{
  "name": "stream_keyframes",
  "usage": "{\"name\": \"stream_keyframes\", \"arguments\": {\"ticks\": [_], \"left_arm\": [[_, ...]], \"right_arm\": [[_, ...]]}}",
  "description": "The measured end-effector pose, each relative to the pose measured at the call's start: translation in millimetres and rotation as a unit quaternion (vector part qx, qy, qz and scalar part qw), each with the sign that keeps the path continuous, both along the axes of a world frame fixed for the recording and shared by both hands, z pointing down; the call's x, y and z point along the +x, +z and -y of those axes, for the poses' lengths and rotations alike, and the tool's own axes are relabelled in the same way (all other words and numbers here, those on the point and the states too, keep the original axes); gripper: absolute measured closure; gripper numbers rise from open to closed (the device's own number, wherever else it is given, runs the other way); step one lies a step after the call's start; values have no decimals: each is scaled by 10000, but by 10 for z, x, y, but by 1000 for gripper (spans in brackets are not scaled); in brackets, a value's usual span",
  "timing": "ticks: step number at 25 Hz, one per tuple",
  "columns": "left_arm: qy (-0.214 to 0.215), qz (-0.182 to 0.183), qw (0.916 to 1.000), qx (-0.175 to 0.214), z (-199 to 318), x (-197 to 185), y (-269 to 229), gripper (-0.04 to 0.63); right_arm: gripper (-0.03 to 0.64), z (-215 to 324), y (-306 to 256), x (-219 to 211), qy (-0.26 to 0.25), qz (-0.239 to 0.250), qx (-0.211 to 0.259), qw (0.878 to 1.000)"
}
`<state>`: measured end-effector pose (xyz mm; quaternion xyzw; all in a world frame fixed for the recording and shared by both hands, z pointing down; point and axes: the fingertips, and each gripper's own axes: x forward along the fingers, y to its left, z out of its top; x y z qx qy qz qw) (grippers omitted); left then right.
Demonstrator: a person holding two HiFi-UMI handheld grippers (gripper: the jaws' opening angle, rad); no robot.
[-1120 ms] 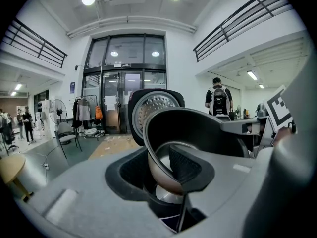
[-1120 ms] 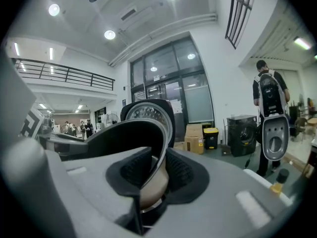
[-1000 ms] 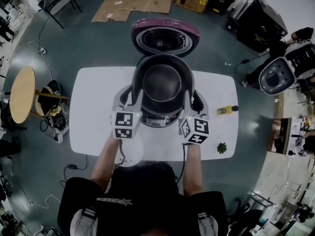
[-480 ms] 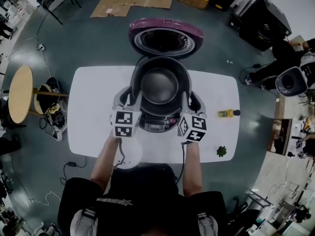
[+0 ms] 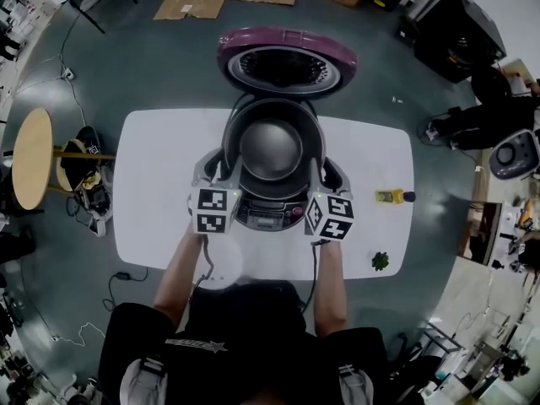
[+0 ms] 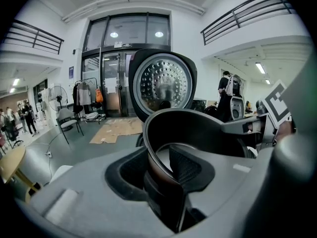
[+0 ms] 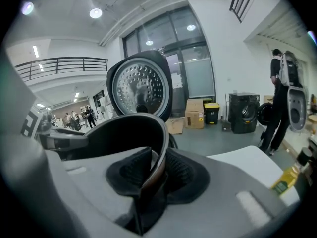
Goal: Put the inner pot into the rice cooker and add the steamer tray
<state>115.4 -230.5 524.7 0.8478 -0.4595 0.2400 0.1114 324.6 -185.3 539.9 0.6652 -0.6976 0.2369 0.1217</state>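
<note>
Inner pot (image 5: 272, 148) sank, perhaps seated; left gripper (image 6: 159, 170), right gripper (image 7: 156, 171) jaws pinch its rim.

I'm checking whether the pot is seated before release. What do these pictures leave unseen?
Head view: the inner pot covers the rice cooker's cavity, so any gap beneath is hidden.
Both gripper views: the jaws hide the pot's base.
Head view: the yellow item is too small to identify.

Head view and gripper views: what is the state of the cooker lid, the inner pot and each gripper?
lid, open, tipped back.
inner pot, empty, held by its rim over the rice cooker.
left gripper, shut on the pot's rim.
right gripper, shut on the pot's rim.
</note>
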Motion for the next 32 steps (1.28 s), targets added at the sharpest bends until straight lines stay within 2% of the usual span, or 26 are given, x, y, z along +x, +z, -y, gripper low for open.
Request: {"name": "stream_keyframes", "arguments": {"ticks": [11,16,24,32], "left_arm": [[57,219,9988,-433,73,10,219,449],[113,412,9961,-766,88,-6,327,448],[182,760,9918,-1016,99,-12,452,445],[194,935,9869,-1303,105,-5,539,445]], "right_arm": [[522,51,234,-7,-191,214,-678,9973],[522,74,292,-30,-222,270,-913,9952],[526,80,404,-43,-289,355,-1286,9906],[528,104,462,-37,-301,338,-1530,9872]]}}
